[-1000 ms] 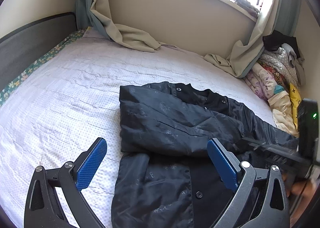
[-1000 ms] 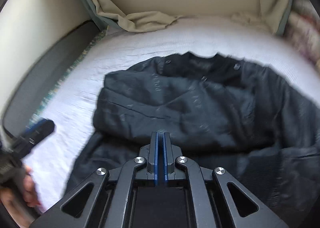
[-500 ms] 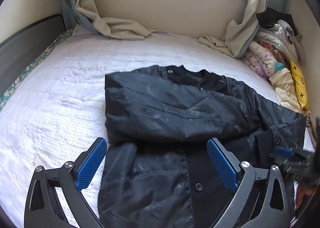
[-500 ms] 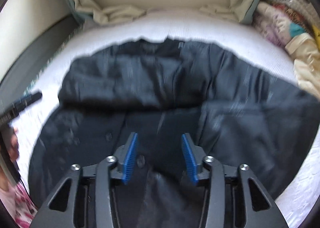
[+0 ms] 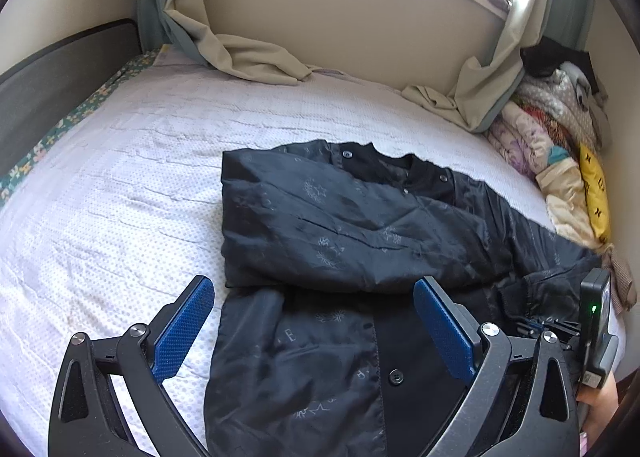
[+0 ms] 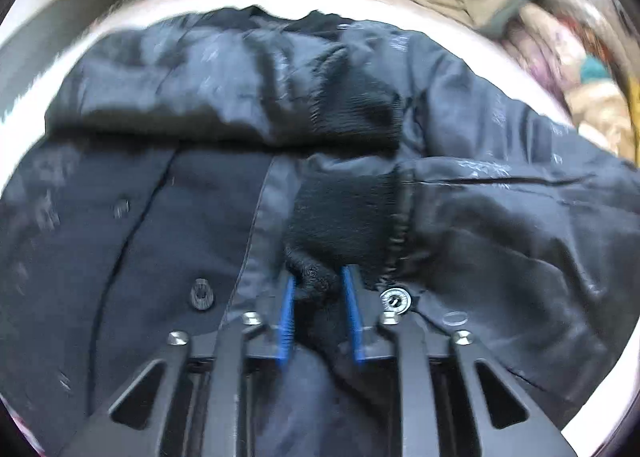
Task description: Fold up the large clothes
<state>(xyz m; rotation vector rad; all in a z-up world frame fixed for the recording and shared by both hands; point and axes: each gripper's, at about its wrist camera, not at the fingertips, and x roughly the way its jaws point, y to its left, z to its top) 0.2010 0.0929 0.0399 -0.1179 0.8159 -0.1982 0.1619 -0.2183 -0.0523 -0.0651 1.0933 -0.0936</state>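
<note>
A black jacket lies on the white bed, front up, with its left sleeve folded across the chest. My left gripper is open and empty, hovering over the jacket's lower front. In the right wrist view my right gripper has its blue pads closed around the black knit cuff of the jacket's right sleeve; the jacket fills the view. The right gripper also shows at the right edge of the left wrist view, at the sleeve end.
Beige curtains drape onto the bed's far side under the window. A pile of folded colourful clothes sits at the far right against the wall. A grey headboard runs along the left.
My right gripper opened, dropped to the right sleeve's cuff and closed its pads around it. My left gripper stayed open and shifted a little over the jacket's lower front.
</note>
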